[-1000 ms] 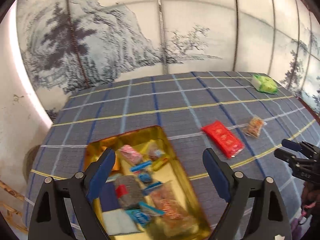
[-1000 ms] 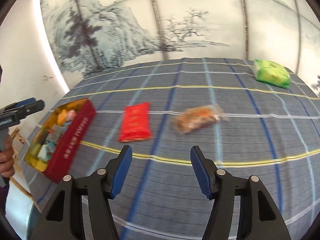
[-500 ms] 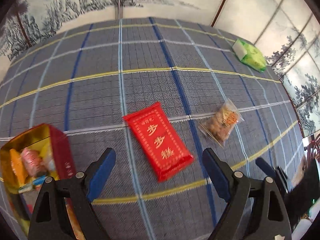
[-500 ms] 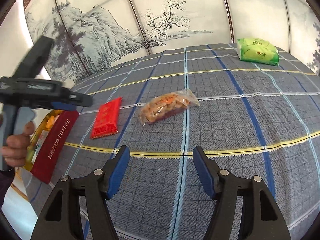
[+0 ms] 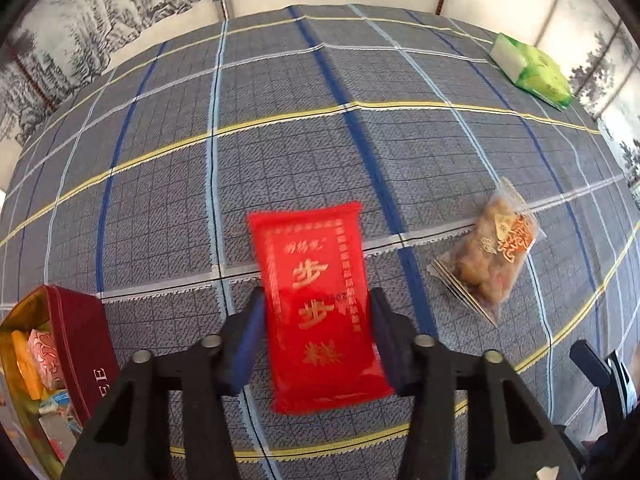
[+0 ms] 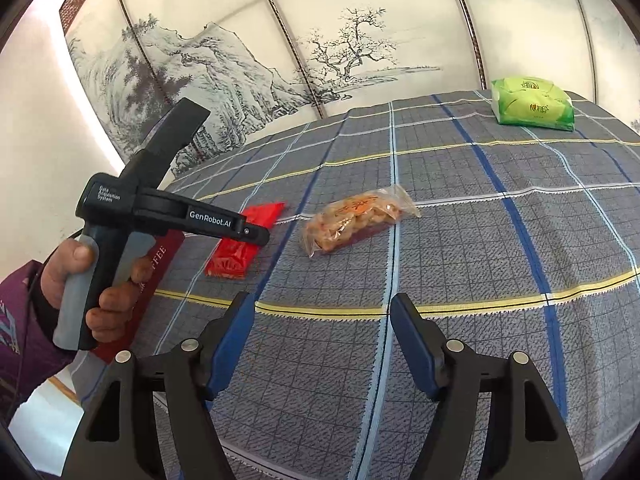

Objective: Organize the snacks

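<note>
Pointing steeply down, the left gripper (image 5: pixel 316 312) is closing around one red packet (image 5: pixel 320 304), beside one clear snack bag (image 5: pixel 490 262), while the right gripper (image 6: pixel 322 330) is opening, empty

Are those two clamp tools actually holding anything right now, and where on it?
The left gripper is closing on the red snack packet, its pads at the two long edges near the middle. The right gripper holds nothing; its jaws are opening over bare tablecloth.
</note>
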A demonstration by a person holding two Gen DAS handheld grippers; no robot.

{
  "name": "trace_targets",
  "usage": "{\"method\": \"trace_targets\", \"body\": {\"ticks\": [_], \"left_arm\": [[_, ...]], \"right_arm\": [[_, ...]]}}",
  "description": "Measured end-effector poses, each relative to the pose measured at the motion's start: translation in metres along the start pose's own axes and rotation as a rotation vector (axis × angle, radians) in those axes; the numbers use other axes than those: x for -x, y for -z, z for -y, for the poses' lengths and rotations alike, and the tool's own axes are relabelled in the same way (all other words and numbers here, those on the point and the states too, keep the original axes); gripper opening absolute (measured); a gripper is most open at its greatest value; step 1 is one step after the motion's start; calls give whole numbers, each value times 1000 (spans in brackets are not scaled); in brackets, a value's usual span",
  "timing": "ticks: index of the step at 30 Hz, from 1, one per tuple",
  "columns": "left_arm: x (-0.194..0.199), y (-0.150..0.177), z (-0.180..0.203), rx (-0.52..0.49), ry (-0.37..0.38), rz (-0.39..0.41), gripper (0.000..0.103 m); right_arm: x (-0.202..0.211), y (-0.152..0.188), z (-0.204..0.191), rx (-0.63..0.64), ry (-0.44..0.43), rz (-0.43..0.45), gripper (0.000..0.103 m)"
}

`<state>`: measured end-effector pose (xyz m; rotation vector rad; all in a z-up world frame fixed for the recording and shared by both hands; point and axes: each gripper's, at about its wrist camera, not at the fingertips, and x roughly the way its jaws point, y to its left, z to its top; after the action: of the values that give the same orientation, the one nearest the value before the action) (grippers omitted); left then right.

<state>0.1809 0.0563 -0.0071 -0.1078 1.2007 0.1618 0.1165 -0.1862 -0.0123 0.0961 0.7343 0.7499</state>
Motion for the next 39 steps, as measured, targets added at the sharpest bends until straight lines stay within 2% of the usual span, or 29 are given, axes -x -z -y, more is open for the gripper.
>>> {"method": "trace_targets", "body": {"ticks": [3, 6, 12, 14, 23, 27, 31, 33, 36, 39], "left_arm": [[6, 9, 5, -9, -21, 13, 40], [21, 20, 9, -20, -30, 65, 40], [56, 40, -1, 33, 24, 104, 40], [66, 47, -5, 47, 64, 108, 40], [105, 63, -26, 74, 114, 180, 40], [115, 73, -39, 88, 101, 210, 40], [121, 81, -53, 107, 91, 218, 40], [123, 85, -62, 117, 88, 223, 40], [129, 91, -77, 132, 79, 236, 40], [132, 96, -87, 139, 73, 244, 40]], "right_arm": [[-1, 0, 0, 0, -10, -8, 73], [-1, 0, 2, -11, -13, -12, 74], [-4, -2, 8, -51, 17, -27, 75], [-5, -5, 9, -73, 39, -30, 75], [-20, -26, 3, -171, 28, -39, 75], [-37, -44, 2, -252, 38, -39, 77], [-64, -64, 1, -324, 135, -52, 77], [-84, -72, -3, -327, 261, -97, 77], [-102, -77, -4, -363, 299, -85, 77], [-117, -82, -12, -312, 380, -85, 78]]}}
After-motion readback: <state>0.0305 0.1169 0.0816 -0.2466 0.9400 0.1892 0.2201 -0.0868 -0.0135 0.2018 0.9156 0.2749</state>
